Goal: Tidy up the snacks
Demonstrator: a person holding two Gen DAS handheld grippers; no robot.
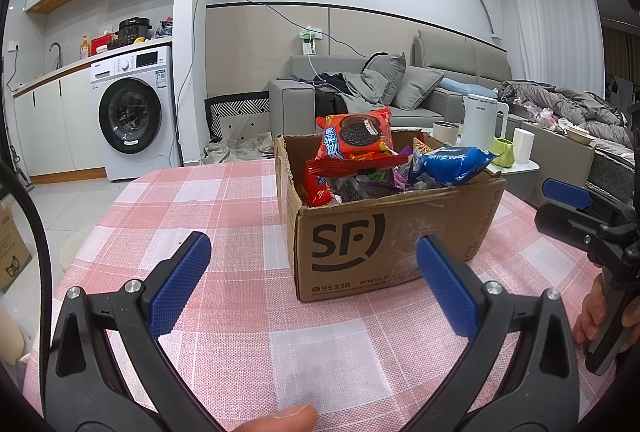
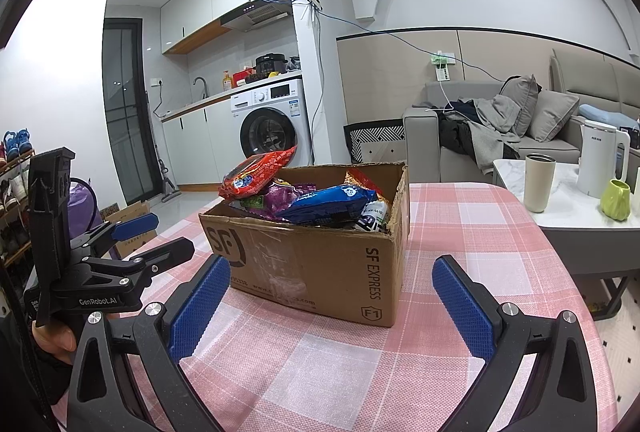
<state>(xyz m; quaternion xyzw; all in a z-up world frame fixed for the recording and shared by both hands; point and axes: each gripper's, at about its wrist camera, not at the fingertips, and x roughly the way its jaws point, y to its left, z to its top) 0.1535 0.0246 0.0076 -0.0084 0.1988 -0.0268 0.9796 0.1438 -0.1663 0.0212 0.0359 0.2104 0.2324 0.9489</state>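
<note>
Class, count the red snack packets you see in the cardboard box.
2. One red cookie packet stands on top of the pile; a second red packet is wedged below it against the cardboard box wall. Others may be buried underneath.

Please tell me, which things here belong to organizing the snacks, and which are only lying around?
Belong to the job:
brown cardboard box
red cookie packet
blue snack packet
purple wrappers

Lying about:
white electric kettle
beige tumbler
green ceramic cup
</note>
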